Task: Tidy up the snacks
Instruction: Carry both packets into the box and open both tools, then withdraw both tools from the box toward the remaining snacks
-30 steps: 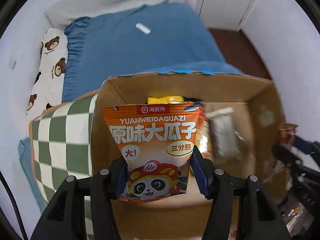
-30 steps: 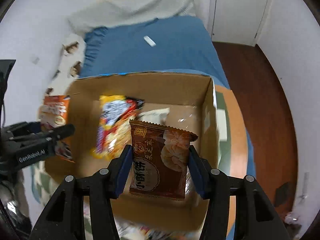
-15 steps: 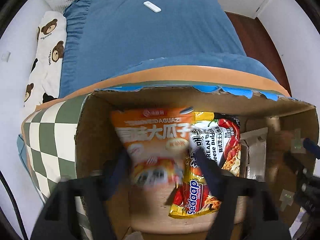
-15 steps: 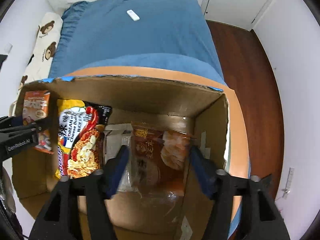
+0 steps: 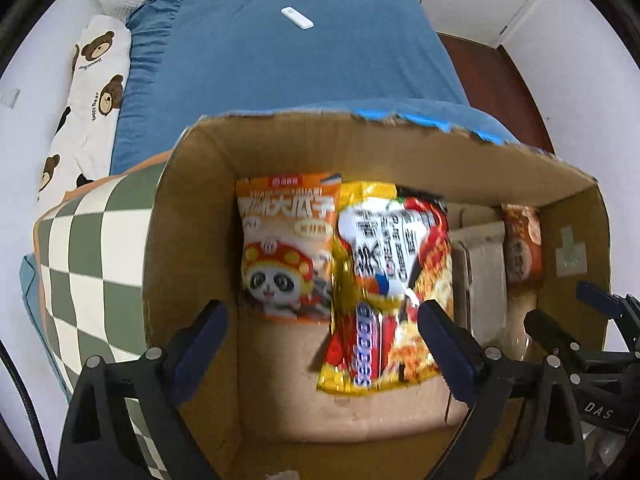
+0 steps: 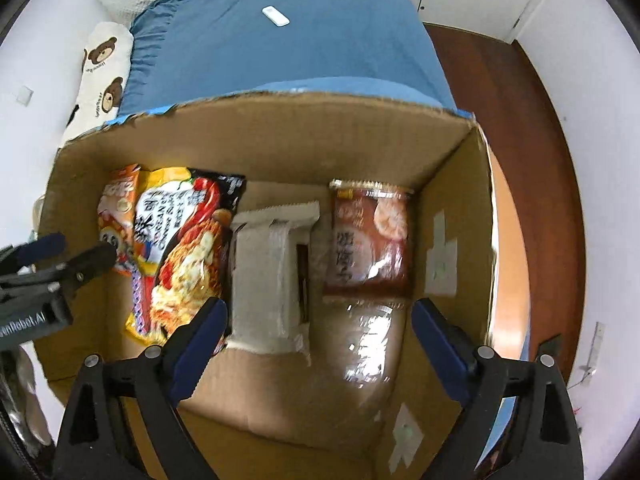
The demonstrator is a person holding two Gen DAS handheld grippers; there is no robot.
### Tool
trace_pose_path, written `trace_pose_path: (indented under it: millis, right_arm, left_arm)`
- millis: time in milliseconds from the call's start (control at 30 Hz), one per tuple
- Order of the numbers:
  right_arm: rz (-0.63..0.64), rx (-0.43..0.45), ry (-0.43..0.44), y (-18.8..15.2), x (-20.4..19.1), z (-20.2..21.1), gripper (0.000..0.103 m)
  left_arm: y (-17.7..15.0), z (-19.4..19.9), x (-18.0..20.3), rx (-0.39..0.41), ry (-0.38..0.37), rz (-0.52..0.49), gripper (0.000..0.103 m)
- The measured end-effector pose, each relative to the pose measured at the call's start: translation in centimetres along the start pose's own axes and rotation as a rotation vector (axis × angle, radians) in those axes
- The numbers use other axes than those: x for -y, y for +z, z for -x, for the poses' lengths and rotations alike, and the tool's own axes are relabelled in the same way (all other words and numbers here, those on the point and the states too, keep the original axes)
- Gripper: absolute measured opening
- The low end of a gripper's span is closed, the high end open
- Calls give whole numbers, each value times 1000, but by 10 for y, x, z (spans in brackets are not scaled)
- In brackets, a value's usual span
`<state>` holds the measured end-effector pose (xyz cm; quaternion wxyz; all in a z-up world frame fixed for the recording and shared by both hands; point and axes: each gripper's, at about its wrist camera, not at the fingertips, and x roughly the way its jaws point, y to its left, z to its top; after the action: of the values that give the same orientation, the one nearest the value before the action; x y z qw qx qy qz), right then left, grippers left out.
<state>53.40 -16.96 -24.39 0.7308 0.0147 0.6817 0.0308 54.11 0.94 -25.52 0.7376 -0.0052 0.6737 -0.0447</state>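
An open cardboard box (image 5: 192,216) (image 6: 280,140) holds snacks side by side. The orange panda seed bag (image 5: 286,248) (image 6: 116,204) lies at the box's left. Beside it lies a yellow-red noodle packet (image 5: 392,280) (image 6: 180,252), then a white packet (image 5: 482,276) (image 6: 268,276), then the brown snack bag (image 5: 522,244) (image 6: 370,240) at the right. My left gripper (image 5: 320,332) is open and empty above the left side. My right gripper (image 6: 320,328) is open and empty above the right side; it also shows in the left wrist view (image 5: 576,312).
The box stands on a table with a green-white checked cloth (image 5: 88,248). Behind it is a bed with a blue sheet (image 5: 288,64), a white remote (image 5: 297,18) and a bear-print pillow (image 5: 92,88). Brown wood floor (image 6: 532,128) lies to the right.
Both grippers opened. The orange panda bag dropped from my left gripper into the box's left side. The brown bag dropped from my right gripper into the right side.
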Motion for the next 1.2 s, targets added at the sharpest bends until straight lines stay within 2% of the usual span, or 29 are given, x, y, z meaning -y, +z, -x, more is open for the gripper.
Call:
trace_pose_path:
  millis: [200,400,867,1100,1200]
  right_arm:
    - [-8,35,31,-33,-1,17,96]
    - [20,96,24,-65,-8,48,96]
    - [71,331,-5,-152,-25,136,95]
    - [70,446,1,-200,-29,182,95]
    - [64,462,25,-219,-32,194,95]
  left_arm:
    - [-30,24,1,63,-10,6,97]
    - [-63,59,3,163,-3,1,97]
    - [-158,143,14,413,16,-22,97]
    - [-197,176,16,493,-4,-13,97]
    - [-210,184,15,507,-20,-4,97]
